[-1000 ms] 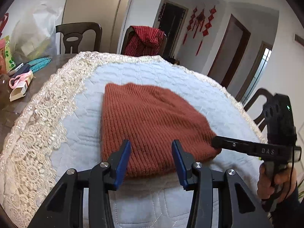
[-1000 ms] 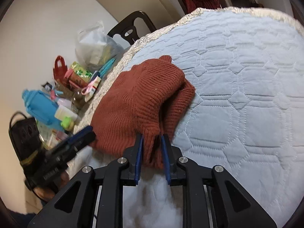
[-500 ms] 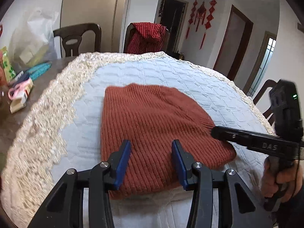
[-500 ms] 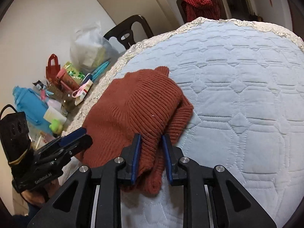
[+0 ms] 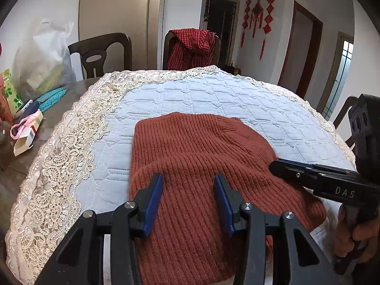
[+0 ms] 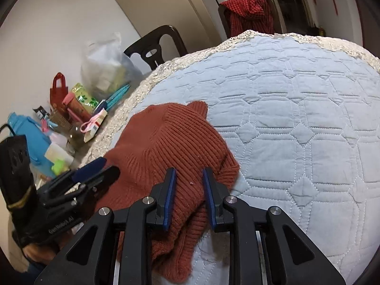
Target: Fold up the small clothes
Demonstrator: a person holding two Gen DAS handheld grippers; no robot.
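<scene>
A rust-red knitted garment (image 5: pixel 197 156) lies flat on the pale blue quilted cloth (image 5: pixel 190 95); it also shows in the right wrist view (image 6: pixel 166 142). My left gripper (image 5: pixel 188 187) is open and hovers over the garment's near edge, with nothing between its fingers. My right gripper (image 6: pixel 188 190) has its jaws apart with a fold of the garment's right edge between them; from the left wrist view it (image 5: pixel 280 163) lies at the garment's right side. I cannot tell whether its pads still touch the knit.
The quilt has a cream lace border (image 5: pixel 59 161). Clutter sits on the wooden table at the left: a plastic bag (image 5: pixel 40 57), boxes, a blue bottle (image 6: pixel 30 133). Dark chairs (image 5: pixel 104 52) stand behind, one draped with a red checked cloth (image 5: pixel 192 47).
My right gripper's jaws have widened from a tight pinch on the garment's edge. Both grippers have drawn back toward the near edge, and the garment lies flatter.
</scene>
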